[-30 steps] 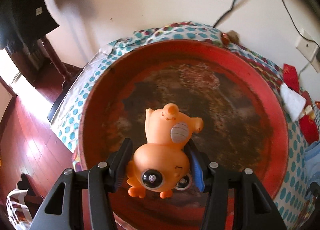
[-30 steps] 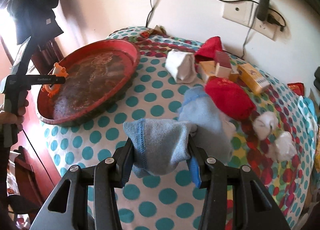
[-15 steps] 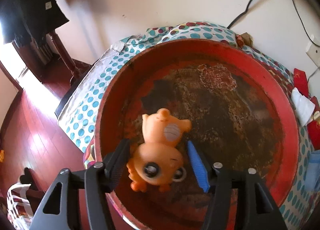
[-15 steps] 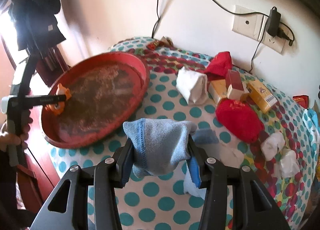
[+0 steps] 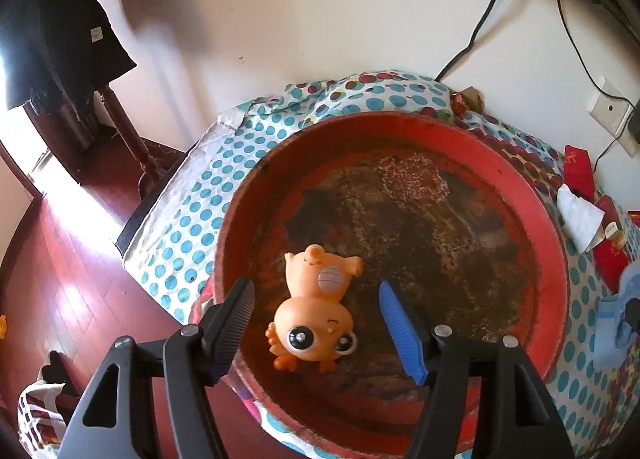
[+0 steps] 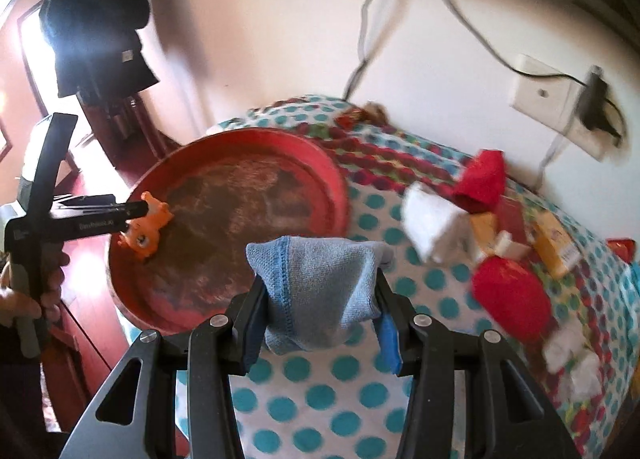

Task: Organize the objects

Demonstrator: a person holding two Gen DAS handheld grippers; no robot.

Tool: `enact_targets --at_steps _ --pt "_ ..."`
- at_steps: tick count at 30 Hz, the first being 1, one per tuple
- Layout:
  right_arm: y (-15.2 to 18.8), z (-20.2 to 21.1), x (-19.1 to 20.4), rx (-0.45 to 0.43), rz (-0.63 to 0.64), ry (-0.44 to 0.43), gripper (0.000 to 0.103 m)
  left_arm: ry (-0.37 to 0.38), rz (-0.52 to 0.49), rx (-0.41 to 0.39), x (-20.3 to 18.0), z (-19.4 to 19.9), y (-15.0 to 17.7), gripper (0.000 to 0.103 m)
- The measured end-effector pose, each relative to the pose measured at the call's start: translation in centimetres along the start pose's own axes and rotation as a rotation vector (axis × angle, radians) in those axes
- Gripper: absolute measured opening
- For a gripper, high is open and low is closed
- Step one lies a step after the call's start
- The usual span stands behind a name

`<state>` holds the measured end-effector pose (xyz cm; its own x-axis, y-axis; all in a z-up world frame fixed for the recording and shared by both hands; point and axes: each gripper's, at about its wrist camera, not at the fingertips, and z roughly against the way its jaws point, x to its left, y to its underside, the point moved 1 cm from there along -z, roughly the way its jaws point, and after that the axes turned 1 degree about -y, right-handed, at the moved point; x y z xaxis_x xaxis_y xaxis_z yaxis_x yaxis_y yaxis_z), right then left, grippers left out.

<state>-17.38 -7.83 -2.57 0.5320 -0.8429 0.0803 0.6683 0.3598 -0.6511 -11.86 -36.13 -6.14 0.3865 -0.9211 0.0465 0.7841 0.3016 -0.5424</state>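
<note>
1. Orange rubber duck toy point(image 5: 314, 311) is lying in the round red metal tray point(image 5: 554, 259), between the spread fingers of the left hand-held gripper point(image 5: 320, 323), untouched.
2. Right hand-held gripper point(image 6: 320, 323) is pinching a light-blue cloth point(image 6: 316, 291).
3. Red pouches, boxes and white wads are waiting on the dotted counter point(image 6: 320, 395), right of the tray.

The left wrist view looks steeply down, close over the round red worn tray point(image 5: 552, 243). The right wrist view faces the wall from farther back, across the dotted desk point(image 6: 320, 395). Both share that tray point(image 6: 336, 179).
</note>
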Motion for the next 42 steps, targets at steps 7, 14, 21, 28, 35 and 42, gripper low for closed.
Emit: enact_targets --at_steps 7,14,21,28,35,42 --pt "-1.7 -4.9 3.2 0.059 0.058 -0.031 0.045 -0.03 0.005 0.014 1.2 -0.2 0.0 0.068" --pt "-1.9 -8.7 4.3 0.124 0.089 -0.01 0.045 -0.039 0.031 0.023 2.1 -0.5 0.0 0.068" --pt "-1.0 -10.3 4.6 0.169 0.107 -0.001 0.045 -0.037 0.08 0.02 3.6 -0.4 -0.3 0.068" --pt "-0.4 -11.2 4.9 0.193 0.125 0.011 0.047 -0.034 0.093 0.025 3.7 -0.4 -0.4 0.068" --pt "-0.6 -10.5 5.0 0.151 0.121 -0.016 0.076 -0.023 0.074 0.032 2.8 -0.5 -0.3 0.068" --pt "-0.4 -6.4 4.0 0.072 0.061 -0.038 0.076 -0.007 0.039 0.024 1.3 -0.1 -0.3 0.068"
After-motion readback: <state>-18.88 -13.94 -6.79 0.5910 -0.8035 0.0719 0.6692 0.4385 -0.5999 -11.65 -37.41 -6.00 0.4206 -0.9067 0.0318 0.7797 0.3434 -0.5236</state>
